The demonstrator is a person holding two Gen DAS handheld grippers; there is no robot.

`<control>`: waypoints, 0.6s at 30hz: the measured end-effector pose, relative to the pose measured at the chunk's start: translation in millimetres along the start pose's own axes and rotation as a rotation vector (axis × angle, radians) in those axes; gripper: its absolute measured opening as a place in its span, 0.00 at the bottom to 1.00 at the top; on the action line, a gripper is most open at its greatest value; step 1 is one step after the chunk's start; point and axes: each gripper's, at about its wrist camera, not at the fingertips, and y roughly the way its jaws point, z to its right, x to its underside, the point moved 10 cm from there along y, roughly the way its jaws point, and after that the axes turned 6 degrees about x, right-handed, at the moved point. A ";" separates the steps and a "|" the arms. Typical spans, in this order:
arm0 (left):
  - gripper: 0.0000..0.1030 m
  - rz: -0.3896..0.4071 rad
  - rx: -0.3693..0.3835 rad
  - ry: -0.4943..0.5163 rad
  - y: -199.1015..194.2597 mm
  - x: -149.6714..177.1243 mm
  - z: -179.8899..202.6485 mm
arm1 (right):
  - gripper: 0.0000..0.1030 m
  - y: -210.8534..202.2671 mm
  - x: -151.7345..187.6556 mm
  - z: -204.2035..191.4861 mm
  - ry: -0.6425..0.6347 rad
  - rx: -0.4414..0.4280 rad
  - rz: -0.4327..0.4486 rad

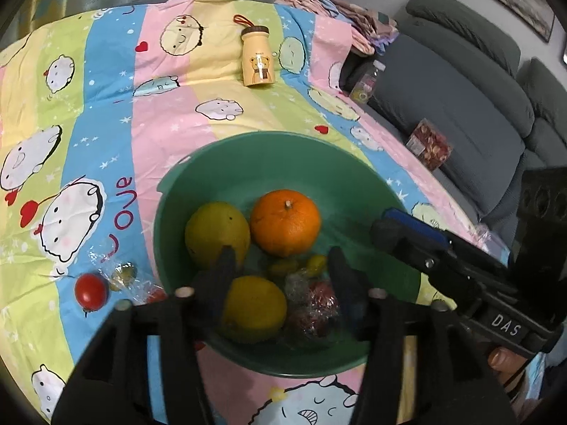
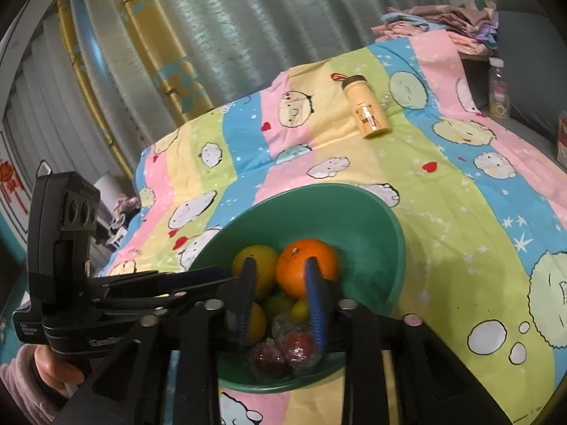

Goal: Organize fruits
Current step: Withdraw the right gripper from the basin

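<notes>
A green bowl (image 1: pixel 283 163) is seen on a cartoon-print sheet (image 1: pixel 106 113) and holds an orange (image 1: pixel 285 222), stem end facing up, two yellow citrus fruits (image 1: pixel 217 233), small green-yellow fruits and plastic-wrapped red fruits (image 1: pixel 312 304). A cherry tomato (image 1: pixel 90 289) lies on the sheet left of the bowl. The left hand-held gripper (image 1: pixel 281 283) is held partly open above the bowl, nothing gripped. The right hand-held gripper (image 2: pixel 281 294) is likewise partly open and empty. A yellow bottle (image 1: pixel 258 57) lies on its side, its cap pointing away.

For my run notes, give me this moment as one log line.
left gripper: open above bowl | right gripper: open, empty | bowl: orange, yellow fruits, wrapped fruits | tomato: outside on sheet
</notes>
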 end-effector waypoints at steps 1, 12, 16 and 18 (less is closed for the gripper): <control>0.55 0.005 0.001 -0.007 -2.1 -1.3 -0.8 | 0.41 -0.9 -0.4 1.5 0.006 0.001 0.003; 0.80 0.126 -0.057 -0.148 -65.0 -3.2 -44.5 | 0.50 -16.0 0.3 17.3 0.065 -0.004 0.006; 0.85 0.137 -0.105 -0.230 -85.8 17.2 -70.5 | 0.50 -25.8 4.2 9.3 0.062 -0.030 0.000; 0.86 0.133 -0.108 -0.268 -92.0 27.5 -76.9 | 0.50 -31.5 7.1 0.5 0.041 -0.048 -0.004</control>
